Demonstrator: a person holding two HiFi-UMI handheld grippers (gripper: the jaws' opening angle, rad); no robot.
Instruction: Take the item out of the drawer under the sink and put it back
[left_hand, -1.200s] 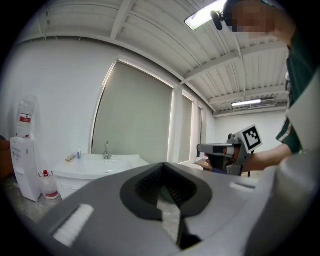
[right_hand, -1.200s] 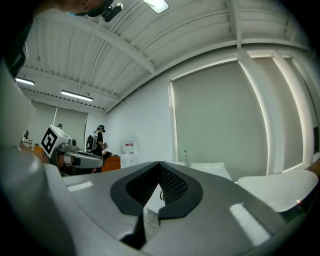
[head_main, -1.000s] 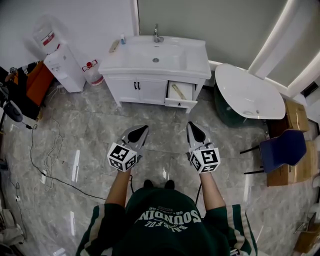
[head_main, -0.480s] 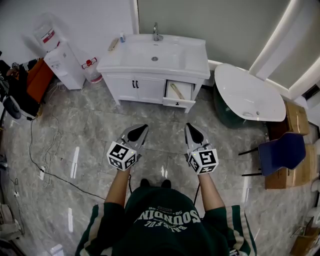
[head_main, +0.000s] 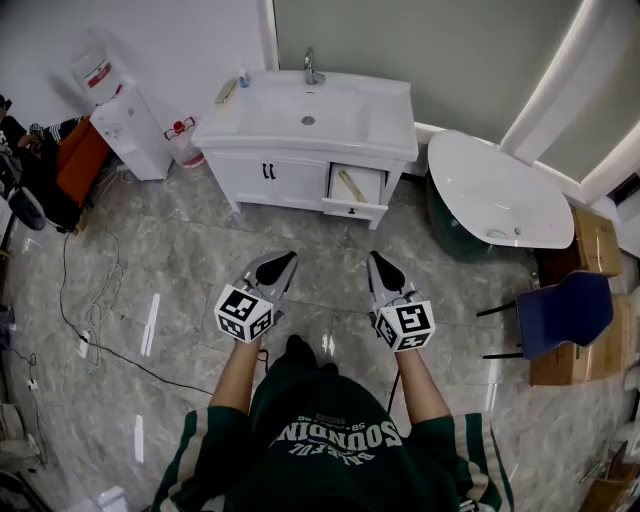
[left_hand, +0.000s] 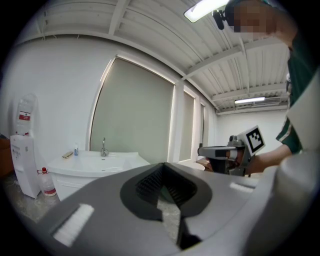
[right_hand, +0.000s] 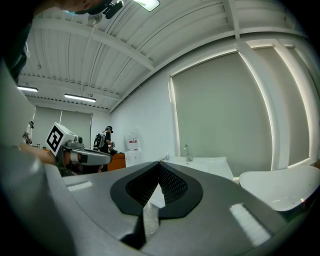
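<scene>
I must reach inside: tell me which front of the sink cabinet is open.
The drawer at its right end, pulled out with a tan item inside; the two black-handled doors beside it are shut.

leg (head_main: 298, 362) forward — mid-step, cabinet (head_main: 285, 182) shifted left

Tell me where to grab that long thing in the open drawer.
Probably near the middle of the item, coming from above with jaws across its narrow width. It lies slanted across the drawer, so only the open top gives access.
</scene>
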